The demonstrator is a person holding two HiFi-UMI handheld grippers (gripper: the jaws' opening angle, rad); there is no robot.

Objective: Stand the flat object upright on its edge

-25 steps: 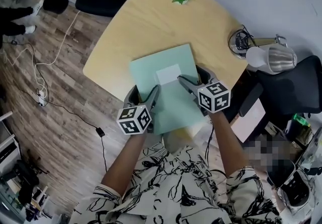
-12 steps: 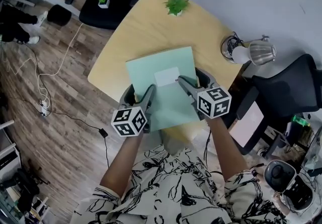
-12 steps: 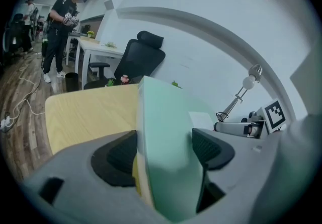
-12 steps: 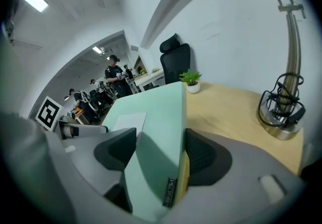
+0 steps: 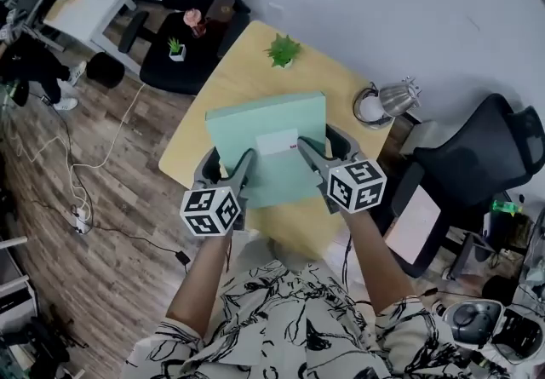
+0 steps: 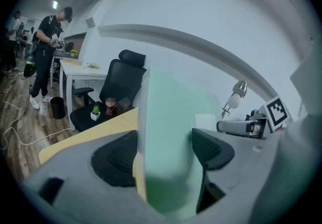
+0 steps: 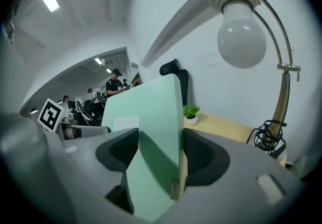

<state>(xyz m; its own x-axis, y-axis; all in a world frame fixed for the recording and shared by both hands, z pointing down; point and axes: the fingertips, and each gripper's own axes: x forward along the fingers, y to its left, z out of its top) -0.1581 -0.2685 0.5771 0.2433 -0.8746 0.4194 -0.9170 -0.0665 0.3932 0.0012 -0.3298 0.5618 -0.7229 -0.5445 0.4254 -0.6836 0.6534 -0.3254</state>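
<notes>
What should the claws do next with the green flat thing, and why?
Probably tip the green flat thing steeper toward upright. The left claw and right claw each pinch a side of it, their jaws having just closed tighter on it, and it is slanted over the table, not yet standing on an edge.

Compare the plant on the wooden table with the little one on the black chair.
The table plant looks larger, its spiky leaves spreading over its pot; the chair plant looks smaller, its white pot showing. The table plant stands near the far edge of the wooden table; the chair plant sits on the seat of the black chair, beside a pink thing. Both are green, upright and potted.
</notes>
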